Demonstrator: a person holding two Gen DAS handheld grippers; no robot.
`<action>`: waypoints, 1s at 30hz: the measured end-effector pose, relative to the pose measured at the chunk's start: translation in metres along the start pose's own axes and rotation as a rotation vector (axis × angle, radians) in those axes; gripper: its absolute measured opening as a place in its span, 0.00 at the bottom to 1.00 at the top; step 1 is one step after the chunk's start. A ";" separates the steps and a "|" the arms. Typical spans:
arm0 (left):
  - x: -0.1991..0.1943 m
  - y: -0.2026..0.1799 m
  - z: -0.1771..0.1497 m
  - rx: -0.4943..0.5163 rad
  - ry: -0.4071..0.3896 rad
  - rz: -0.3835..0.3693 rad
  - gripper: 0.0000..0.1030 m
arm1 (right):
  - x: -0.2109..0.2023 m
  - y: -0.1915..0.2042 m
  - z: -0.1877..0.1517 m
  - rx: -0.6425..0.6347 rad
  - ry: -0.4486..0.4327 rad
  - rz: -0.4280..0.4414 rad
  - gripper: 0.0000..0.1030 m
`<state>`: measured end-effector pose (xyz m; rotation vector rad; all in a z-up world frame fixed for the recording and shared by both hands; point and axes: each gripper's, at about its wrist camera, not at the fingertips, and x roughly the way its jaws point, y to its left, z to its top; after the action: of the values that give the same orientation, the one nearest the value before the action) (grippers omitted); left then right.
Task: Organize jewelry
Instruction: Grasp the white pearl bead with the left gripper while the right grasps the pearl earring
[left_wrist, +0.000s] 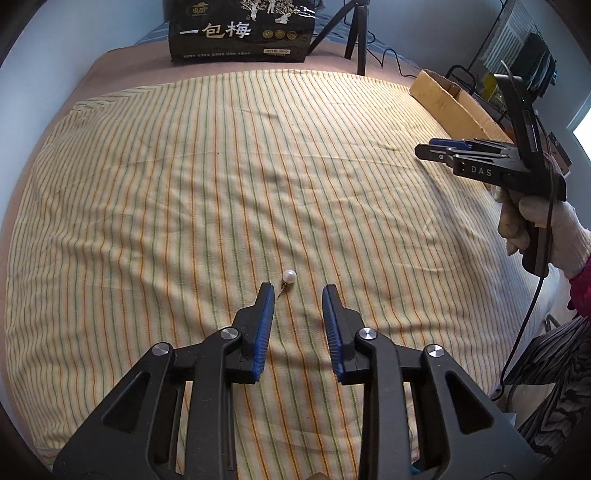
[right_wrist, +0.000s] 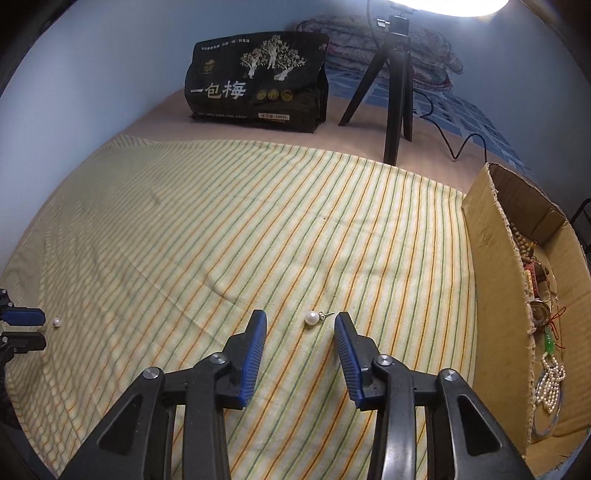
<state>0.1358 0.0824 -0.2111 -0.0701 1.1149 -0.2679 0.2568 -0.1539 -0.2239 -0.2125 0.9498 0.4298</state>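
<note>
Two pearl stud earrings lie on the striped cloth. One pearl earring (left_wrist: 289, 277) lies just ahead of my open left gripper (left_wrist: 298, 293), near its left fingertip; it also shows in the right wrist view (right_wrist: 56, 322). The other pearl earring (right_wrist: 312, 318) lies between the tips of my open right gripper (right_wrist: 300, 320), its post pointing right. The right gripper shows in the left wrist view (left_wrist: 430, 147), held above the cloth's right side. A cardboard box (right_wrist: 491, 280) at the right holds several necklaces and bracelets (right_wrist: 550, 380).
A black snack bag (right_wrist: 258, 83) and a black tripod (right_wrist: 393, 96) with its cable stand at the back beyond the striped cloth (right_wrist: 221, 229). Folded bedding lies behind the tripod. The box also shows in the left wrist view (left_wrist: 448, 105).
</note>
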 end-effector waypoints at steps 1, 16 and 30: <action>0.001 0.000 0.000 0.002 0.003 0.001 0.26 | 0.001 0.000 0.000 0.000 0.003 -0.001 0.37; 0.019 0.004 0.007 0.014 0.014 0.021 0.08 | 0.004 0.000 0.002 -0.009 -0.001 -0.005 0.29; 0.022 -0.001 0.009 0.025 0.007 0.039 0.06 | 0.006 0.001 0.001 -0.010 0.007 0.007 0.08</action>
<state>0.1532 0.0748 -0.2265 -0.0252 1.1181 -0.2472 0.2606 -0.1513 -0.2280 -0.2199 0.9554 0.4411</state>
